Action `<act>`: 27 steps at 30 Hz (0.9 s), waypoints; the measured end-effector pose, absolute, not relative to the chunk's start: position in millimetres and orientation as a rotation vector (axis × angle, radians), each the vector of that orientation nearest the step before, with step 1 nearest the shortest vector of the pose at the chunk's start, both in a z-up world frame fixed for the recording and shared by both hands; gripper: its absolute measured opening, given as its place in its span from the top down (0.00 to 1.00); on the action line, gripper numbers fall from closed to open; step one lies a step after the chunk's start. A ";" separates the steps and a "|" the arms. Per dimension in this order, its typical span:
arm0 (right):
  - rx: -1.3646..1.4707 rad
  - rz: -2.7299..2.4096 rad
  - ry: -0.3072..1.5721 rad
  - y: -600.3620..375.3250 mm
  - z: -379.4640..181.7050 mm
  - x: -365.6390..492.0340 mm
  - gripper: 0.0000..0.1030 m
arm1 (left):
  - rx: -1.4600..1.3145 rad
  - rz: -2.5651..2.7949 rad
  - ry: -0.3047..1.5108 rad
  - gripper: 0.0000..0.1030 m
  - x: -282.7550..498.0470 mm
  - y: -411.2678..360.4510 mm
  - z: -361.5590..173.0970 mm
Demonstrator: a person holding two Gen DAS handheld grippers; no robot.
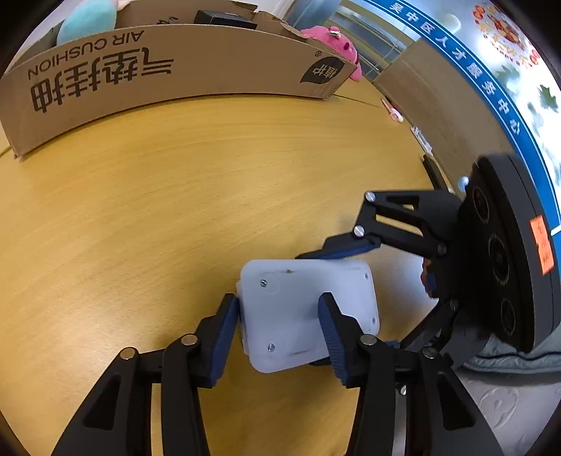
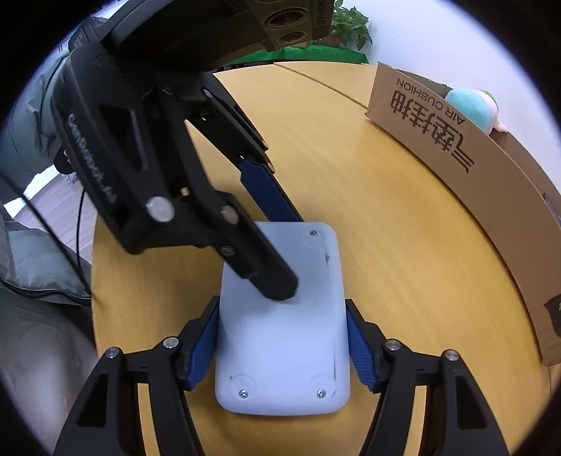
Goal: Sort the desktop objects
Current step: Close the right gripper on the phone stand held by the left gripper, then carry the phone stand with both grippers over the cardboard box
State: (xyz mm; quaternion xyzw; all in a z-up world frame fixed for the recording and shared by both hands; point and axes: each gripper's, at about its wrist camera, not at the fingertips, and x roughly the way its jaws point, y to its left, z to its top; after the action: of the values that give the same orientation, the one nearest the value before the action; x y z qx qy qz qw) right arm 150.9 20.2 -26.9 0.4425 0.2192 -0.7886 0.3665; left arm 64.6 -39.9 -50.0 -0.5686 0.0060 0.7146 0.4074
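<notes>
- The right claw (image 2: 282,345) is clamped on the white case's (image 2: 284,336) long sides, low centre of the right wrist view.
- The left claw (image 1: 278,331) grips the same case (image 1: 308,312) from its other end: one pad on an edge, one over its screwed face.
- The case sits just above the tabletop (image 1: 157,210), near its lower right edge.
- Bare wood spreads upward to the box (image 1: 168,77), which holds a teal plush (image 1: 89,19).
</notes>
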 end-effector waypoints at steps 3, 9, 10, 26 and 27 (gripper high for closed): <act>1.141 -2.049 0.572 26.6 -24.0 158.6 0.37 | -1.412 1.793 -0.015 0.63 65.0 -35.6 -44.9; 1.155 -2.110 0.584 39.8 -18.1 164.1 0.37 | -1.347 1.803 0.036 0.69 61.0 -21.3 -27.9; 1.154 -2.124 0.573 42.3 -16.6 163.0 0.38 | -1.346 1.801 0.028 0.69 57.6 -20.5 -27.2; 1.248 -2.318 0.180 84.0 -19.2 137.6 0.37 | -1.421 1.669 -0.371 0.74 34.1 -21.0 -48.4; 1.249 -2.325 0.166 86.7 -16.4 138.0 0.37 | -1.407 1.680 -0.372 0.75 34.4 -19.0 -43.8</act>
State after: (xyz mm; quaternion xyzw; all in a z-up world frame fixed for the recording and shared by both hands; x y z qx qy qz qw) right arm 138.0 86.7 -16.4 0.4578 0.0609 -0.8522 0.2460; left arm 34.4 -19.0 -43.8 -0.5675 -0.1499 0.6774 0.4435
